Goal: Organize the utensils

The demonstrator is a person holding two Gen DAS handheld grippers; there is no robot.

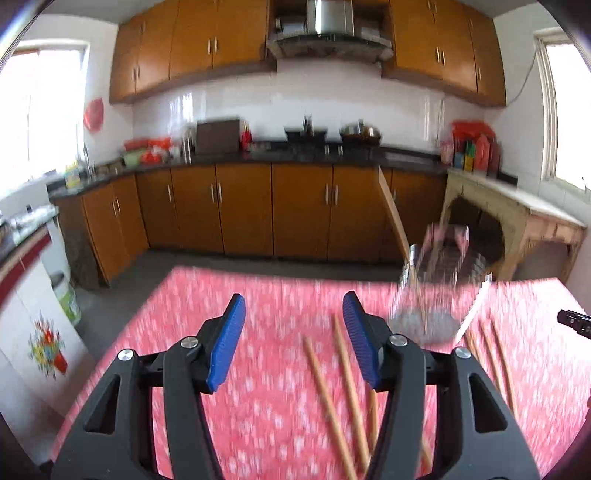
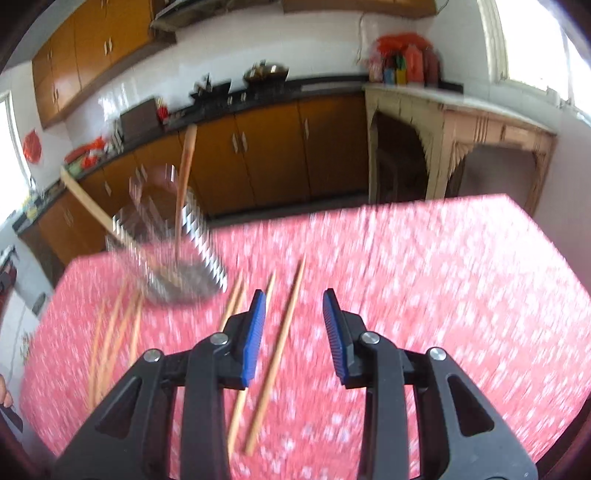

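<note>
Loose chopsticks (image 2: 277,354) beside a blurred, seemingly wire holder (image 2: 168,251) on red tablecloth (image 2: 443,295)

Utensil holder (image 2: 168,243) beside scattered chopsticks (image 2: 277,354)

Daylight is pouring through a window (image 1: 569,118) onto white tiled walls (image 1: 332,107). Orange-brown cabinets (image 1: 295,210) are running under a dark counter (image 1: 406,157), more are hanging beside a steel hood (image 1: 328,33). A pale side table (image 2: 461,122) is standing on the grey floor (image 1: 221,262).
</note>
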